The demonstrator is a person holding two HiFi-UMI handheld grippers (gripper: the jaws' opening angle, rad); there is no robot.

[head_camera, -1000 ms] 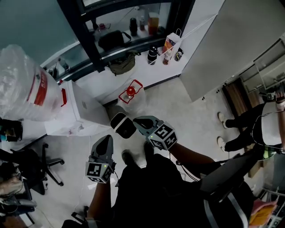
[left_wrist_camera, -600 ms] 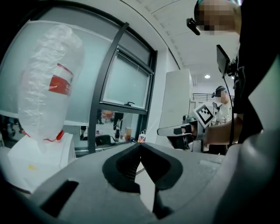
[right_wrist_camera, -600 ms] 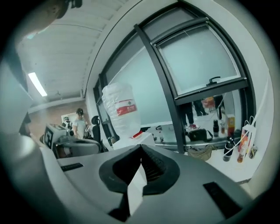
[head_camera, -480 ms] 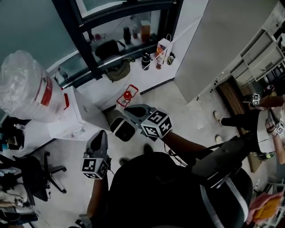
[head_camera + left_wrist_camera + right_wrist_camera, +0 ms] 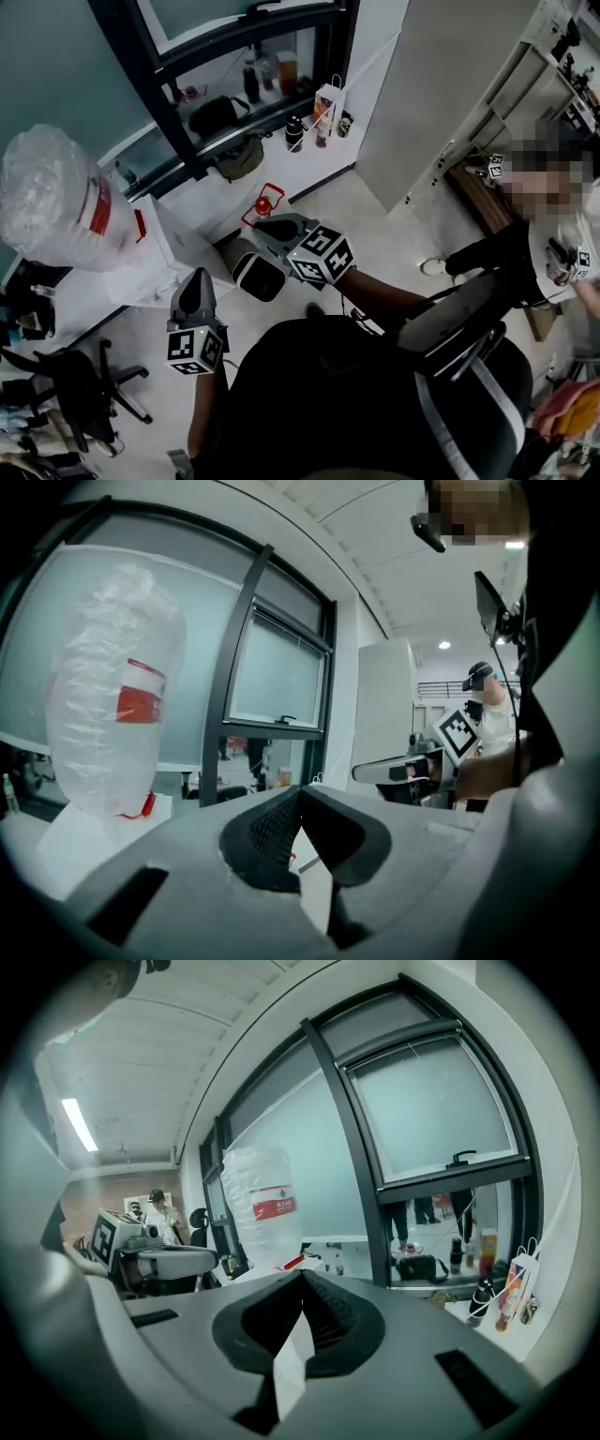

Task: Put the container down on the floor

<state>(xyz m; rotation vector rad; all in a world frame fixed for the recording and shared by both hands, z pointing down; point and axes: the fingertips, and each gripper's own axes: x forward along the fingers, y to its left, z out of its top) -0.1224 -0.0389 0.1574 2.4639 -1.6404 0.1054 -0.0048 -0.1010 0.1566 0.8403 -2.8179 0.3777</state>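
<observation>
The container (image 5: 257,277), a rounded white bin with a dark top, stands on the pale floor beside a white cabinet (image 5: 159,253). My right gripper (image 5: 267,226) hovers over it, shut and empty; its jaws (image 5: 301,1277) meet at the tip. The left gripper (image 5: 200,281) is held to the container's left, also shut with nothing in it (image 5: 298,794). Neither gripper touches the container. Each gripper shows in the other's view: the right gripper (image 5: 403,766) and the left gripper (image 5: 164,1260).
A large plastic-wrapped water jug (image 5: 56,202) sits on the white cabinet. A red-framed item (image 5: 265,202) lies on the floor by the window wall. Bottles and bags (image 5: 309,117) line the sill. An office chair (image 5: 89,394) is at left; another person (image 5: 525,253) stands at right.
Both grippers have risen toward the head camera, still shut and empty. The container stays on the floor. The person at right has come further into view.
</observation>
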